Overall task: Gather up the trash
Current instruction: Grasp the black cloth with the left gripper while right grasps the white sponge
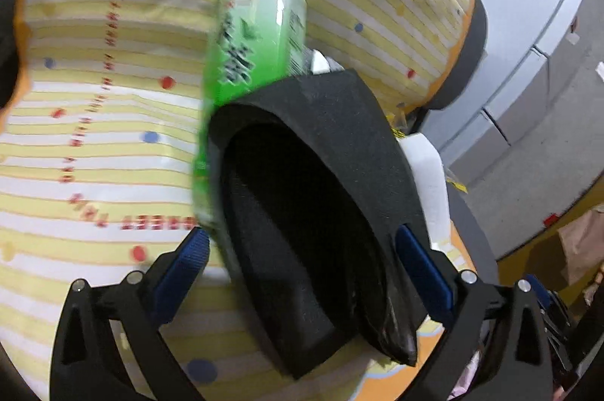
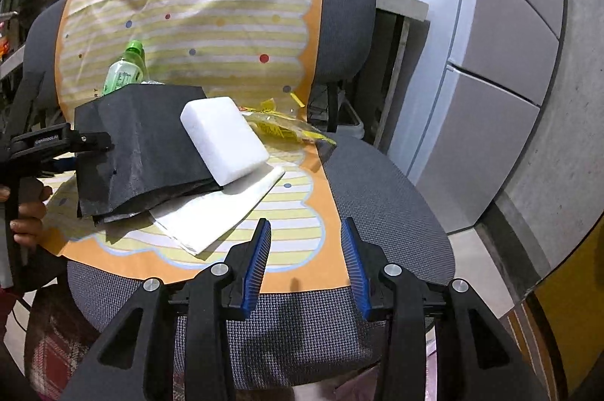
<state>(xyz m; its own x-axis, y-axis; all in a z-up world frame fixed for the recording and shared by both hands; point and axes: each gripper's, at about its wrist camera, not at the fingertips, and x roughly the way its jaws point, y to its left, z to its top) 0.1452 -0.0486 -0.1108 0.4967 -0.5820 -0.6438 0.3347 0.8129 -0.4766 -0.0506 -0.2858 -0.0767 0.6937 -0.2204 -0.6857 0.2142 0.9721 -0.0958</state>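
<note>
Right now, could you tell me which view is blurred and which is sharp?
Left wrist view: the green bottle is smeared by motion blur, its label unreadable. Right wrist view: sharp, the white foam block has crisp edges; fisheye bends the cabinet lines.

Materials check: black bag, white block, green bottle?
Black bag: looks like matte, fibrous non-woven fabric or paper, with stiff creases. White block: probably foam, with a matte, grainy surface and rounded edges. Green bottle: clear glossy plastic with a printed label.
</note>
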